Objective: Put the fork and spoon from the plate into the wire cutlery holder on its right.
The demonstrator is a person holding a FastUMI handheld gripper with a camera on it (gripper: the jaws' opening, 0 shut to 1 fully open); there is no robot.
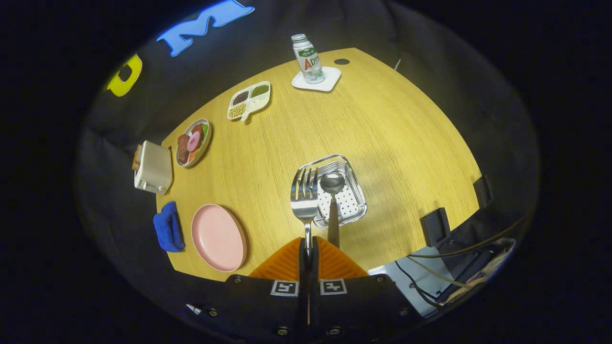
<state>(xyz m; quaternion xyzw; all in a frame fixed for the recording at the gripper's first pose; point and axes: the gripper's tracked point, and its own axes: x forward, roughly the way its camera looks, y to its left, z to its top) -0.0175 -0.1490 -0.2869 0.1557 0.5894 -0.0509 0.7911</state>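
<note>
Two pieces of cutlery stand out ahead of the tool: a fork and a spoon, side by side, both raised over the tabletop. The tool's fingers are closed together with no gap between them, and the fork's handle runs down into the seam where they meet — it is pinched there. The spoon's handle ends just right of that seam, against the right finger; whether both fingers press on it I cannot tell.

Taking the holder as landmark: this wire basket sits on the tabletop directly beyond the fingers. The spoon's bowl shows over its middle, and the fork's tines show over its left rim. Neither piece rests inside it; both are held up in front of it.

Left of the holder and nearer the tool lies the pink plate, bare, with a blue cloth just beside it on its far left. Farther left of the holder stands a toaster at the tabletop's edge, and just beside it a dish of food. Beyond the holder to the left is a divided tray of beans and grains. Well beyond the holder — at the far side — a bottle stands upright on a white coaster.
</note>
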